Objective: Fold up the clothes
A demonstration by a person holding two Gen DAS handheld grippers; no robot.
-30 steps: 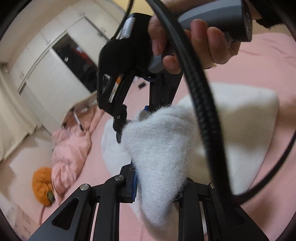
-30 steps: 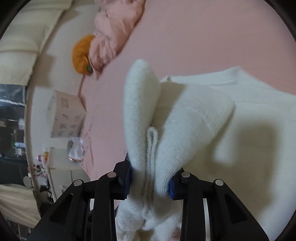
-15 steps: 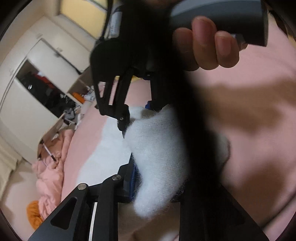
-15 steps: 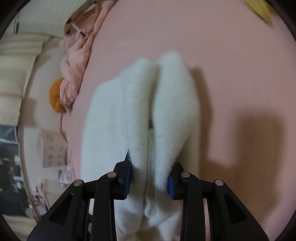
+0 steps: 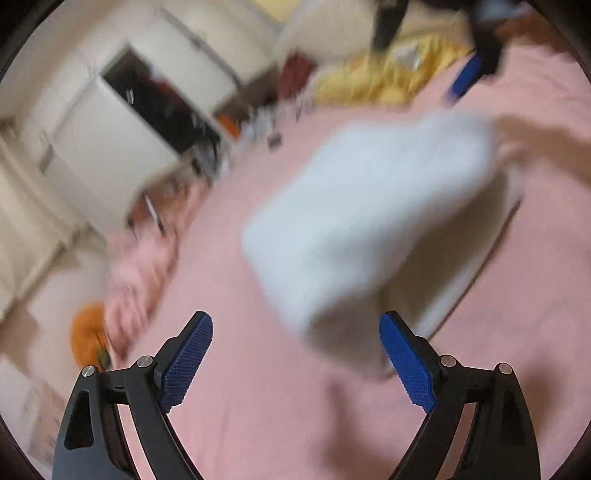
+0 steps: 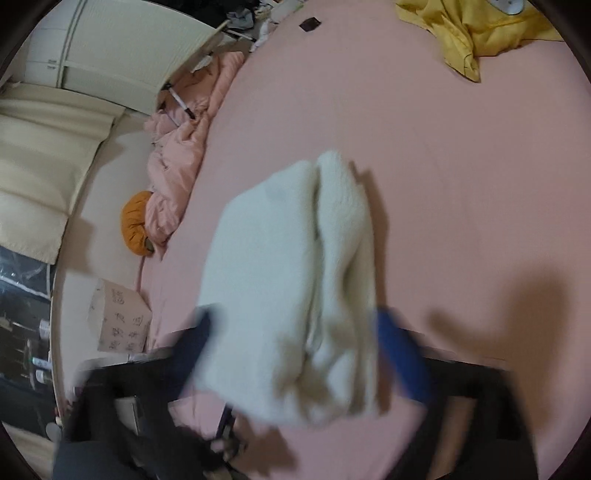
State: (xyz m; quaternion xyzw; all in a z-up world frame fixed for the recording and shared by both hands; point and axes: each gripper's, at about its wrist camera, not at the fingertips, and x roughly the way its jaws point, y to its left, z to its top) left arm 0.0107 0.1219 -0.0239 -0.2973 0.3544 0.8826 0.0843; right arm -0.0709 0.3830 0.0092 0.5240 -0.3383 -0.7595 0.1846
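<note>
A folded white fluffy garment (image 5: 373, 221) lies on the pink bed sheet (image 5: 258, 424); the left wrist view is blurred by motion. My left gripper (image 5: 295, 362) is open and empty, its blue pads just short of the garment's near edge. In the right wrist view the same garment (image 6: 295, 280) lies folded in a thick stack on the sheet (image 6: 461, 184). My right gripper (image 6: 299, 354) is open, its blurred blue fingers apart on either side of the garment's near end. The right gripper's blue pad also shows far off in the left wrist view (image 5: 467, 75).
A yellow garment (image 6: 476, 33) lies at the far end of the bed. A crumpled pink blanket (image 6: 181, 162) and an orange cushion (image 6: 135, 229) lie at the bed's left edge. A cardboard box (image 6: 118, 321) stands on the floor. White wardrobes (image 5: 122, 122) stand behind.
Both grippers have opened and let go of the white garment, which now lies folded on the sheet. Both have drawn back from it.
</note>
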